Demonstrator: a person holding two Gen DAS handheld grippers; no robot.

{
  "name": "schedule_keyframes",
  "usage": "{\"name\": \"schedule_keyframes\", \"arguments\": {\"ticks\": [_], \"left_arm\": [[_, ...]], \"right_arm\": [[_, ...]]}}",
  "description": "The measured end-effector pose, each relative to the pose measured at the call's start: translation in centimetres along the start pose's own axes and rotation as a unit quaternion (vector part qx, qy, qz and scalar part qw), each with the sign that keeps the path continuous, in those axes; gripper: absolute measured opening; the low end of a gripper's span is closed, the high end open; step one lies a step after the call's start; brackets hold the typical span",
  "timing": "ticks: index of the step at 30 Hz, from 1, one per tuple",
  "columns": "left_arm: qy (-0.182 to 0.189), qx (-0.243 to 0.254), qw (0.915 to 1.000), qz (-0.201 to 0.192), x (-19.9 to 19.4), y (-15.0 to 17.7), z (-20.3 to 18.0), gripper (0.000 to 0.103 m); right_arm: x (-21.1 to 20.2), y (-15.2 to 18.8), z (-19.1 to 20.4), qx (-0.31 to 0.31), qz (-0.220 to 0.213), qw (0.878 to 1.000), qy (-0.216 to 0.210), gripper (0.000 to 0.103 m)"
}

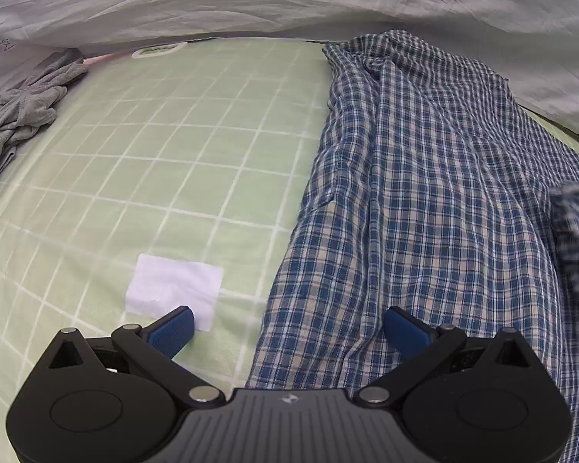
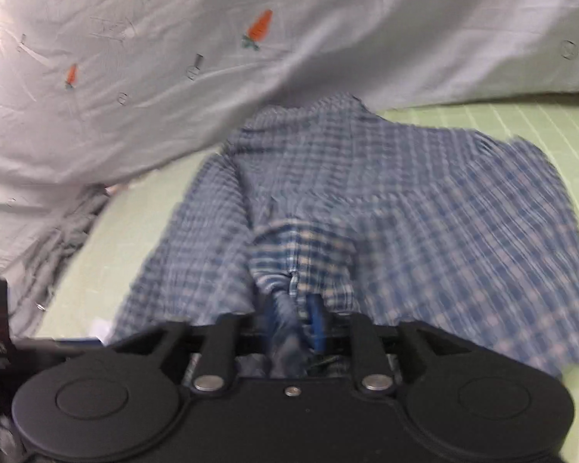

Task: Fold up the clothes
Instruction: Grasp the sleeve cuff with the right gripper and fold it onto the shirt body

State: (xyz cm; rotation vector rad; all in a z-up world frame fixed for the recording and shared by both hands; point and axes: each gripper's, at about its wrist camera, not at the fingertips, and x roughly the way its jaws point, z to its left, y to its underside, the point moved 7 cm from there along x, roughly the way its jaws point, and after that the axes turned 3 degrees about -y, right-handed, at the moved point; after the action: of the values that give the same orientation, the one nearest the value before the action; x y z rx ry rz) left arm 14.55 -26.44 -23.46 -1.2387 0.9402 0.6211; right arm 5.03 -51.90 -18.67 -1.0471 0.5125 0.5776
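Shirt (image 1: 424,200) spread on bed (image 1: 154,162): light, limp, bunches easily. Right gripper (image 2: 293,308) clenched on gathered edge; left gripper (image 1: 289,332) released, straddling hem. Best held at hem or seams.

Left gripper (image 1: 289,328): I see its blue pads spread wide, nothing between them, hovering low | Right gripper (image 2: 295,308): I see its fingers pinched together on a bunch of plaid shirt (image 2: 424,208), view blurred
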Motion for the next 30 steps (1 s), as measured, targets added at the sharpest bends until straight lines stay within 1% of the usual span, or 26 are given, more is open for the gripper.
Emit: {"name": "schedule_keyframes", "arguments": {"ticks": [1, 2, 3, 4, 5, 7, 9, 11, 12, 14, 17, 19, 20, 22, 24, 26, 30], "left_arm": [[-0.001, -0.001, 1.0, -0.001, 0.0, 0.0, 0.0, 0.103], [-0.001, -0.003, 1.0, 0.0, 0.0, 0.0, 0.0, 0.103], [-0.002, -0.004, 1.0, 0.001, 0.0, -0.1, 0.0, 0.103], [-0.004, -0.006, 1.0, 0.004, 0.1, -0.1, 0.0, 0.103], [-0.003, -0.009, 0.9999, 0.01, 0.1, -0.2, 0.0, 0.103], [-0.002, -0.015, 0.9996, 0.024, 0.1, -0.4, 0.1, 0.103], [0.009, -0.03, 0.9992, 0.025, -0.4, -0.8, 0.1, 0.103], [0.019, -0.042, 0.9989, 0.011, -1.4, -1.5, -0.1, 0.103], [0.025, -0.042, 0.9988, 0.002, -2.0, -1.9, -0.5, 0.103], [0.039, -0.038, 0.9984, -0.013, -3.2, -2.7, -1.4, 0.102], [0.087, -0.016, 0.9959, -0.014, -3.7, -3.8, -4.4, 0.097], [0.121, -0.001, 0.9925, -0.014, -4.1, -4.5, -6.4, 0.08], [0.138, 0.007, 0.9903, -0.014, -4.2, -4.8, -7.4, 0.076], [0.171, 0.022, 0.9849, -0.014, -4.6, -5.5, -9.5, 0.058], [0.2, 0.037, 0.979, -0.013, -4.6, -6.0, -11.7, 0.056], [0.215, 0.049, 0.9754, 0.002, -3.6, -6.2, -13.7, 0.056], [0.209, 0.068, 0.975, 0.03, -1.1, -6.5, -16.5, 0.058]], "right_arm": [[-0.8, 0.1, -0.5, 0.003, -0.009, 1.0, 0.008, 0.067], [-1.8, 0.1, -0.9, 0.007, -0.021, 1.0, 0.017, 0.078], [-2.8, 0.2, -1.5, 0.01, -0.034, 0.999, 0.028, 0.083], [-3.8, 0.1, -2.2, 0.014, -0.046, 0.998, 0.044, 0.091], [-4.8, 0.1, -2.9, 0.015, -0.059, 0.996, 0.064, 0.102], [-6.6, 0.2, -4.7, 0.009, -0.081, 0.989, 0.122, 0.103], [-7.9, 1.1, -6.7, -0.001, -0.075, 0.979, 0.189, 0.103], [-9.4, 2.0, -8.7, -0.012, -0.068, 0.964, 0.255, 0.103], [-10.1, 2.5, -9.7, -0.011, -0.066, 0.957, 0.281, 0.103], [-11.3, 3.6, -11.5, 0.014, -0.065, 0.949, 0.309, 0.103], [-12.1, 4.8, -13.5, 0.065, -0.064, 0.941, 0.325, 0.103], [-12.1, 5.2, -14.3, 0.079, -0.062, 0.939, 0.329, 0.103], [-12.1, 5.2, -14.6, 0.08, -0.062, 0.938, 0.331, 0.103], [-11.8, 5.0, -14.9, 0.078, -0.062, 0.939, 0.329, 0.103], [-11.4, 5.0, -14.8, 0.075, -0.058, 0.941, 0.324, 0.103], [-11.0, 5.1, -14.7, 0.072, -0.052, 0.943, 0.32, 0.103], [-10.4, 5.4, -15.0, 0.082, -0.043, 0.943, 0.32, 0.103]]}}
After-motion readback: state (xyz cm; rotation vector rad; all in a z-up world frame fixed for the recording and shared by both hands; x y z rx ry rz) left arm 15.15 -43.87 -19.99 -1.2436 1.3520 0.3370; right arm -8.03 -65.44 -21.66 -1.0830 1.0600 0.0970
